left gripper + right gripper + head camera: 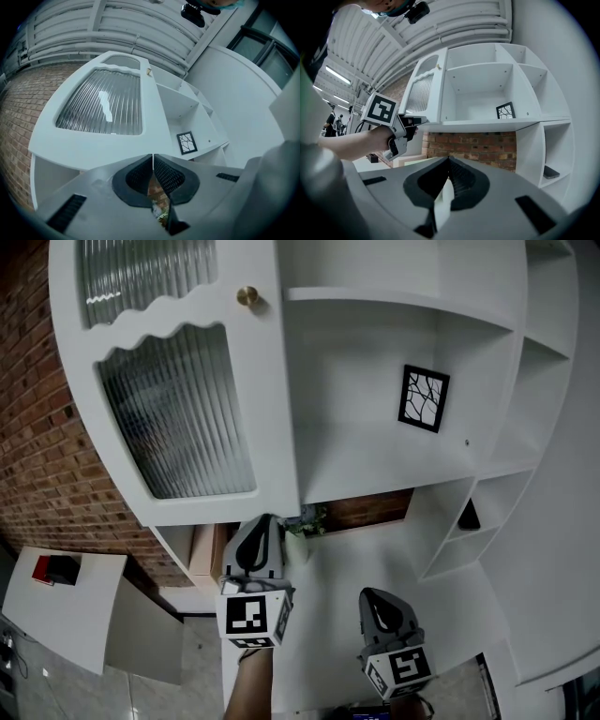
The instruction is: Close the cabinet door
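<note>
- Both tools were clenched and empty: left tool (pixel 263 526) just beneath the cabinet door (pixel 178 399), right tool (pixel 373 598) nearer.
- Closing seemed barely begun; next, press the door's knob (pixel 247 296) edge toward the cabinet.

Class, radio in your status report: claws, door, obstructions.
Left claw shut, empty, at bottom edge of cabinet door. Right claw shut, empty, held back. Door open. Picture frame inside, set back.

The right gripper (pixel 448 159) shows jaws together, empty; the left gripper (pixel 393 124) sits by the open cabinet door (pixel 424 91).
</note>
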`<action>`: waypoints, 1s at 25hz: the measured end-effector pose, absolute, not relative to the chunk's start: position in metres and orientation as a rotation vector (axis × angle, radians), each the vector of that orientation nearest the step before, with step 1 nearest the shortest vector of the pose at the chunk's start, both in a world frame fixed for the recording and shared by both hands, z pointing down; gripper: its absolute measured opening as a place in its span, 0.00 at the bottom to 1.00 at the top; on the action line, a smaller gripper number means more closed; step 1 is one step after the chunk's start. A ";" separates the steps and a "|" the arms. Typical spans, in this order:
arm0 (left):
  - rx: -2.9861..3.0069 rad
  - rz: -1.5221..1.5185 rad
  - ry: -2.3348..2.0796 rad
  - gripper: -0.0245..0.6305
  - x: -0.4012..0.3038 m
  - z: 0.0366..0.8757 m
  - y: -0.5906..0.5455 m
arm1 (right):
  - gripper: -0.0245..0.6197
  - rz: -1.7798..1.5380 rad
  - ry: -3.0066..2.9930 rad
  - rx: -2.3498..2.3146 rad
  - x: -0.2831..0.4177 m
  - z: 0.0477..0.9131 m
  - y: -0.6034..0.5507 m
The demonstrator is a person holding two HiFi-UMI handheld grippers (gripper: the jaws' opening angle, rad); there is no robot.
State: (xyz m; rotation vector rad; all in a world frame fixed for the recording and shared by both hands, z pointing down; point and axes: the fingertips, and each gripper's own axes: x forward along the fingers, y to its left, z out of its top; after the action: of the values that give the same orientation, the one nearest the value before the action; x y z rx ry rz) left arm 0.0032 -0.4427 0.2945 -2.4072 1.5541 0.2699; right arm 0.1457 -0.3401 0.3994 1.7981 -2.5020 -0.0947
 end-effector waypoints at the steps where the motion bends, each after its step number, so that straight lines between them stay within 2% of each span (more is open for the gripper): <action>1: -2.410 0.264 1.555 0.07 0.002 0.295 -0.440 | 0.04 -0.093 -2.500 1.801 0.145 0.399 -0.338; 25: -2.599 0.183 1.620 0.07 -0.081 0.374 -0.285 | 0.04 -0.100 -2.454 1.876 0.085 0.392 -0.229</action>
State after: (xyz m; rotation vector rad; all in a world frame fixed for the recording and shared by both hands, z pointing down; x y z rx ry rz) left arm -0.0811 -0.2852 0.3743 -2.5985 1.6199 0.1831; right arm 0.0854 -0.2287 0.3916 1.8762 -2.4543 -0.1003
